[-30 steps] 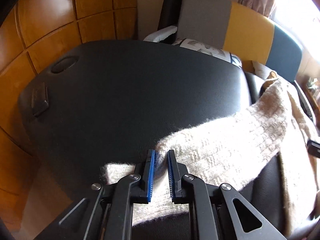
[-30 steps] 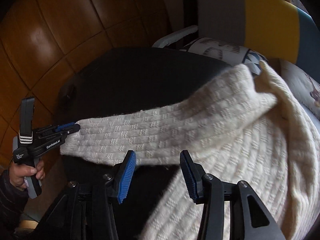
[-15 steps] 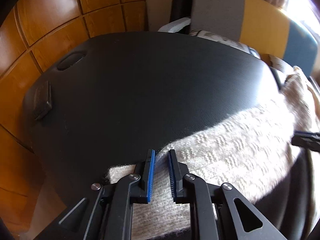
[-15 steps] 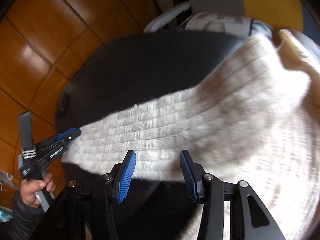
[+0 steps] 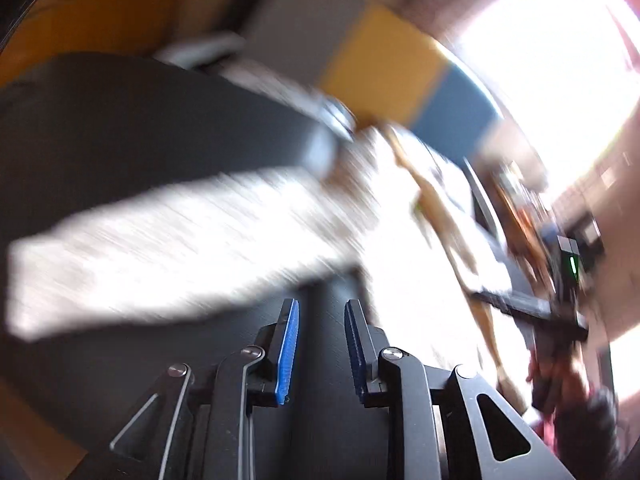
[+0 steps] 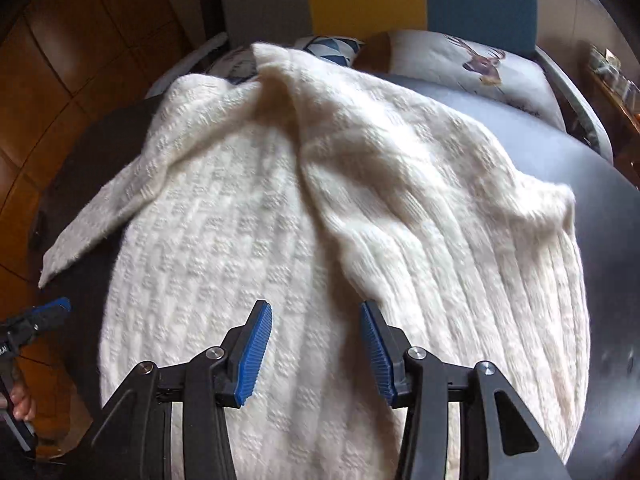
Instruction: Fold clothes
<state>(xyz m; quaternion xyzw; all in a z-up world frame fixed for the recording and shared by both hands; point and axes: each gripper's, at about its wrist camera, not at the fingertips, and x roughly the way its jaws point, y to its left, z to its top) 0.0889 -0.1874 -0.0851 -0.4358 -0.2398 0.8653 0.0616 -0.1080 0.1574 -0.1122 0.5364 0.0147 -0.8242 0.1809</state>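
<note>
blur covers most of the left wrist view. the left gripper (image 5: 320, 344) is seen with its blue pads a narrow gap apart and nothing between them; its jaws have just been opening. only the black table (image 5: 120, 128) shows in the gap. the sleeve (image 5: 168, 256) of the cream knitted sweater (image 5: 400, 240) is laid across the table just ahead of the fingertips, apart from them, its cuff towards the left edge. a headboard (image 5: 360, 56) in grey, yellow and blue is seen beyond the far edge. at the right edge of the picture the right gripper (image 5: 560, 316) is glimpsed, held in a hand (image 5: 560, 384).

in the right wrist view the picture is sharp. the right gripper (image 6: 316, 348) is held over the sweater (image 6: 280, 220) with its jaws about half open and nothing gripped. the sweater is spread over the middle of the table (image 6: 612, 260), one sleeve (image 6: 104, 208) stretched towards the left edge, the other side folded inward. patterned pillows (image 6: 480, 68) lie past the far edge. the left gripper (image 6: 44, 312) is seen at the lower left, clear of the cuff.
</note>
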